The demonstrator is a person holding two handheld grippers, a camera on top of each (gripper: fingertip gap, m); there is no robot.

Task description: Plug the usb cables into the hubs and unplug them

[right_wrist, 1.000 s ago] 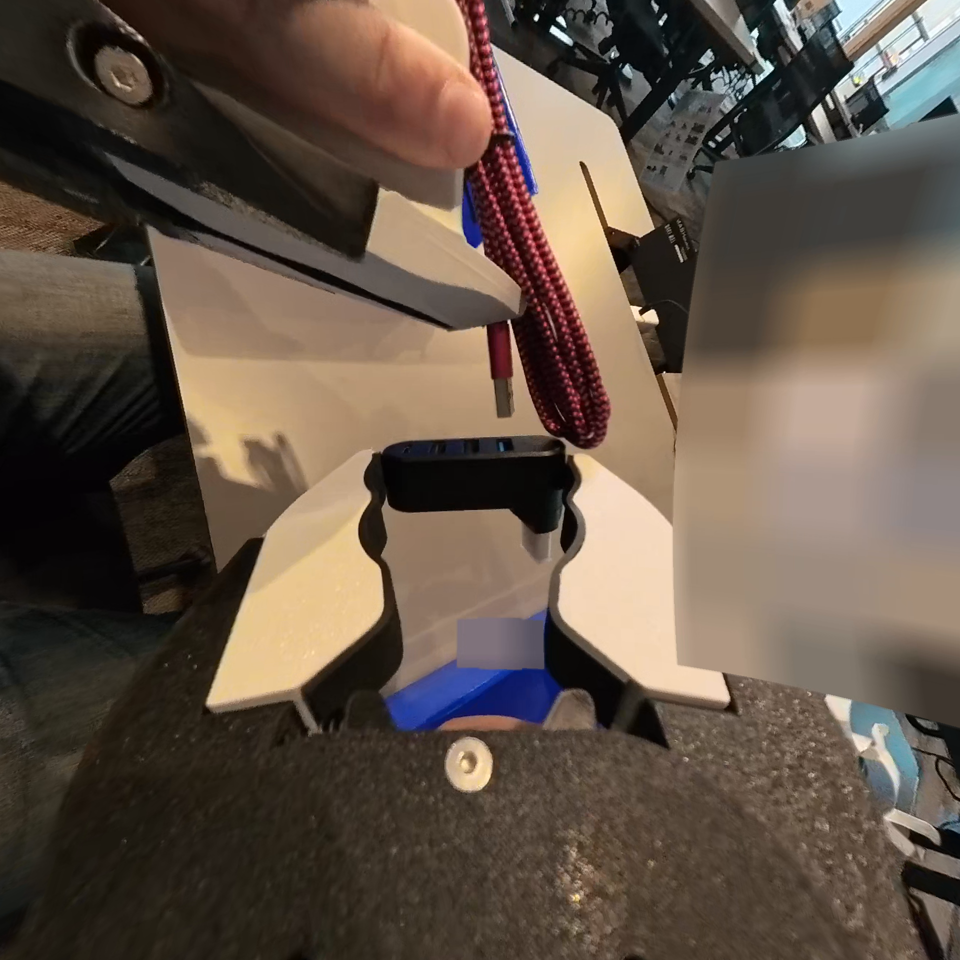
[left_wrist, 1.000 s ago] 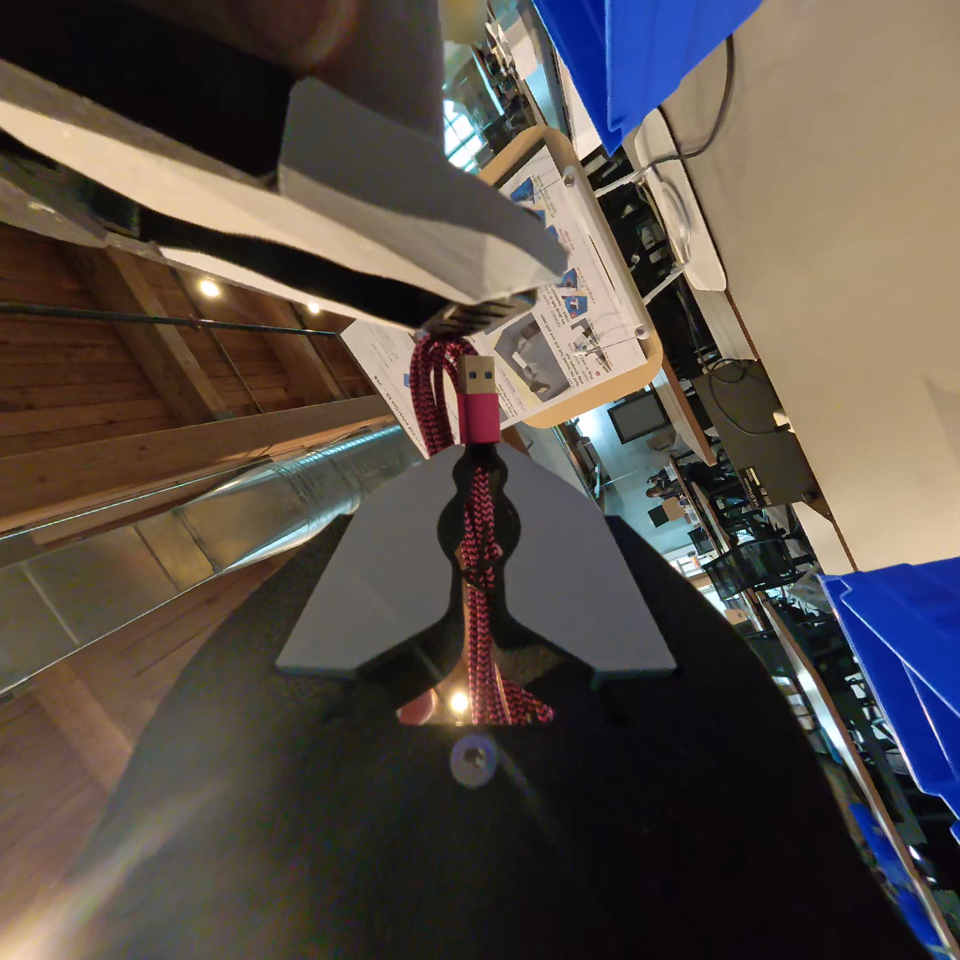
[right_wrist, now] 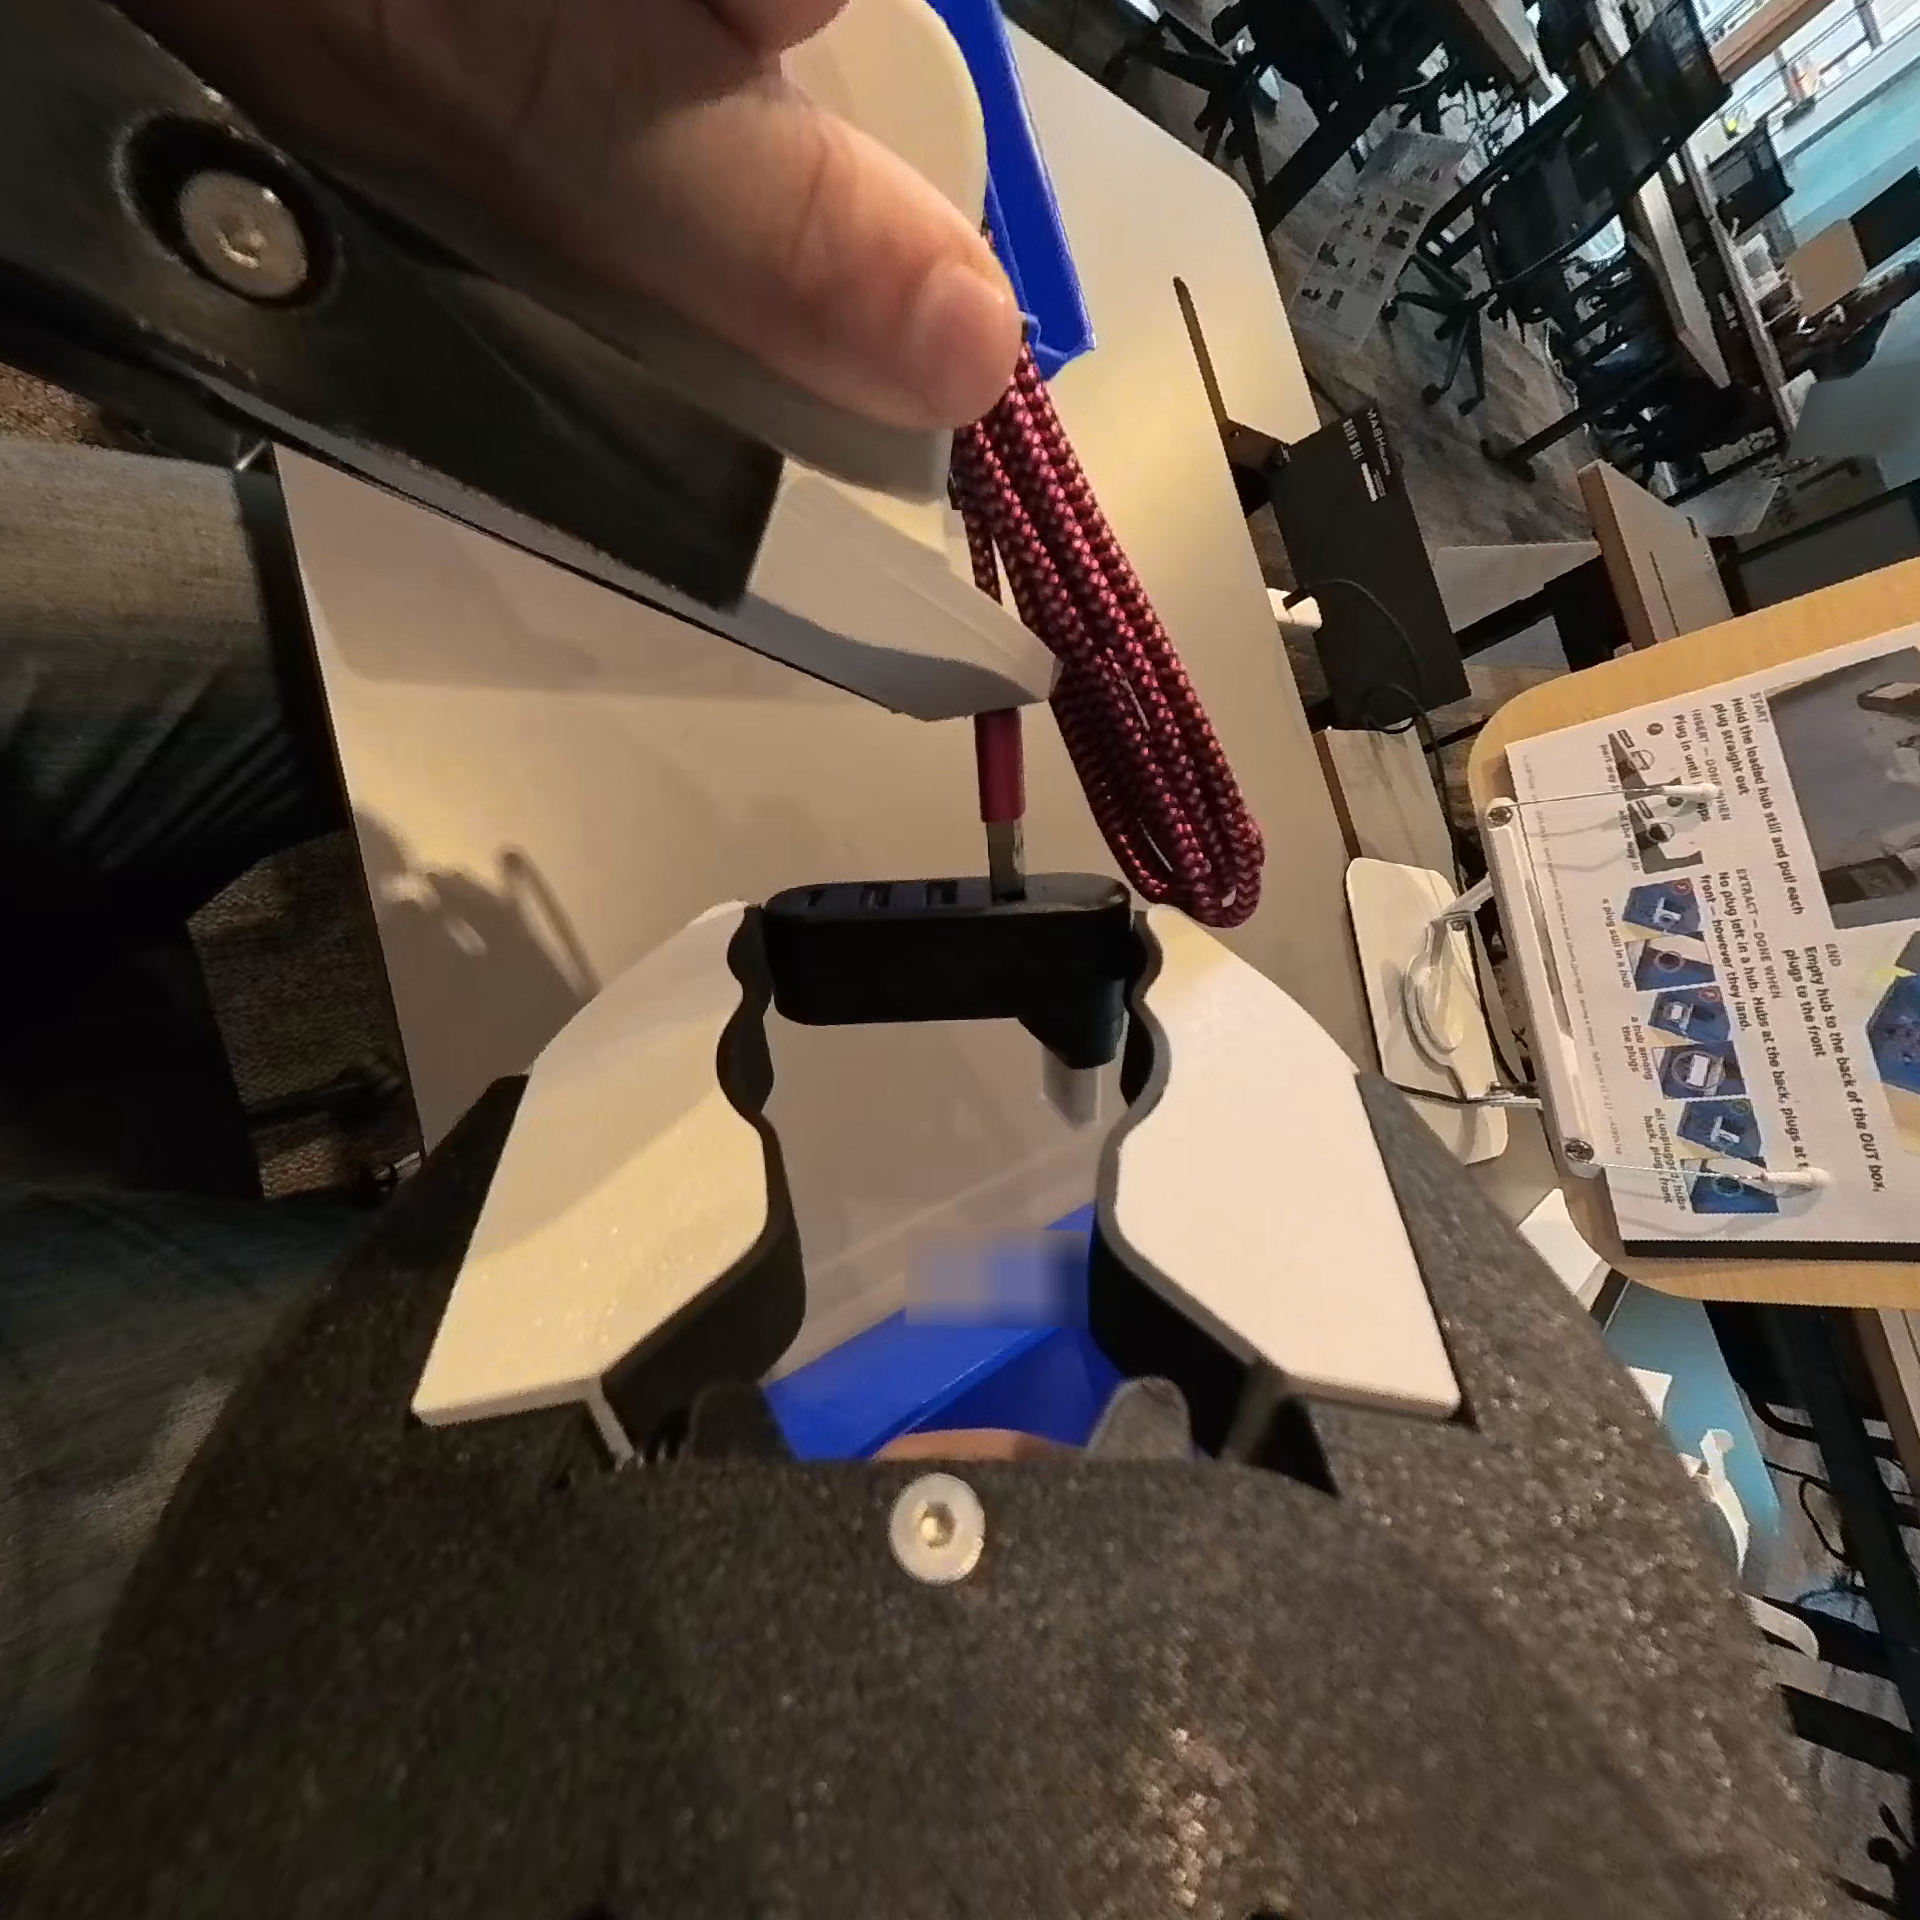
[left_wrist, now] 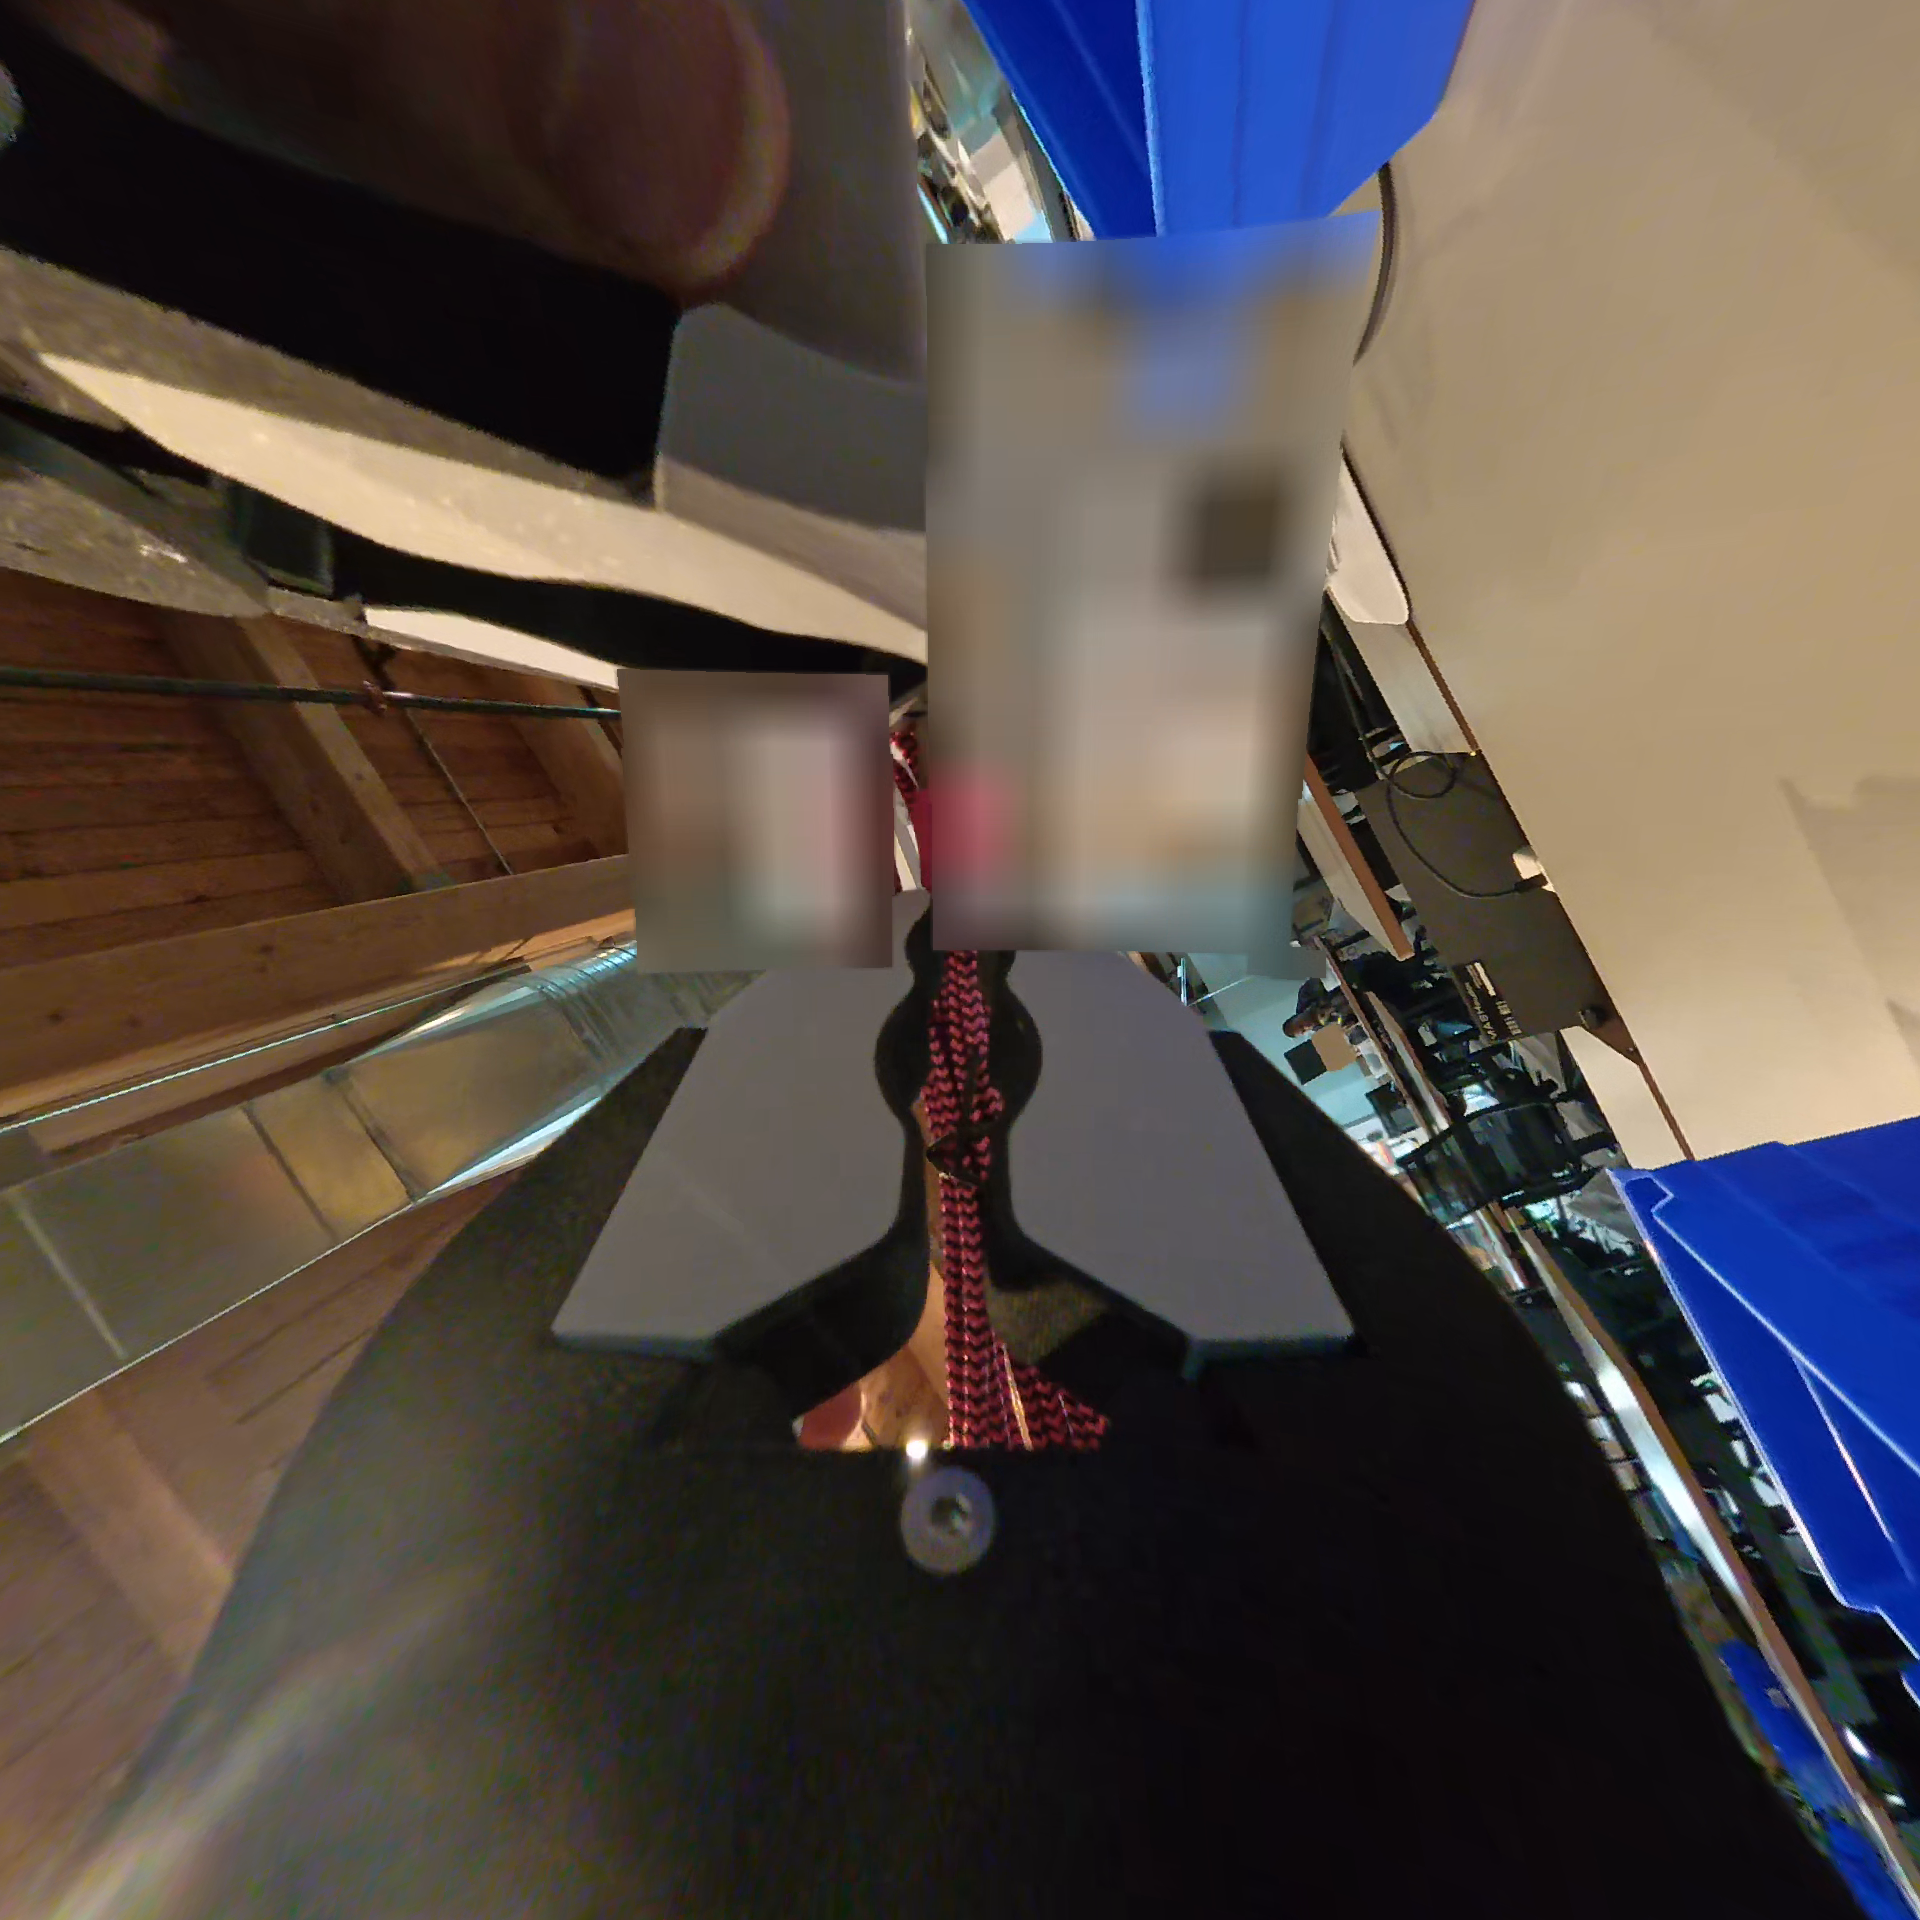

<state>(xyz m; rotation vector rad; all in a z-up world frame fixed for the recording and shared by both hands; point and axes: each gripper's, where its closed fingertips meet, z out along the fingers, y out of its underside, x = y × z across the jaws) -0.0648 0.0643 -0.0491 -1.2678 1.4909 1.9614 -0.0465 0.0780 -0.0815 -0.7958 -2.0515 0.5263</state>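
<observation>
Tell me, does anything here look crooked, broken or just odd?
Nothing looks damaged. The red plug meets the black hub upright, its metal tip only partly in the rightmost port. The one untidy thing is the red braided cable, hanging in a bundled loop right beside the hub. The right gripper holds the hub level.

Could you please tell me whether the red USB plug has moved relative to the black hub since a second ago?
Yes: the plug has dropped onto the hub, its tip entering a port.

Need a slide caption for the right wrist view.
Left gripper seats red USB plug into black hub held by right gripper.
</observation>
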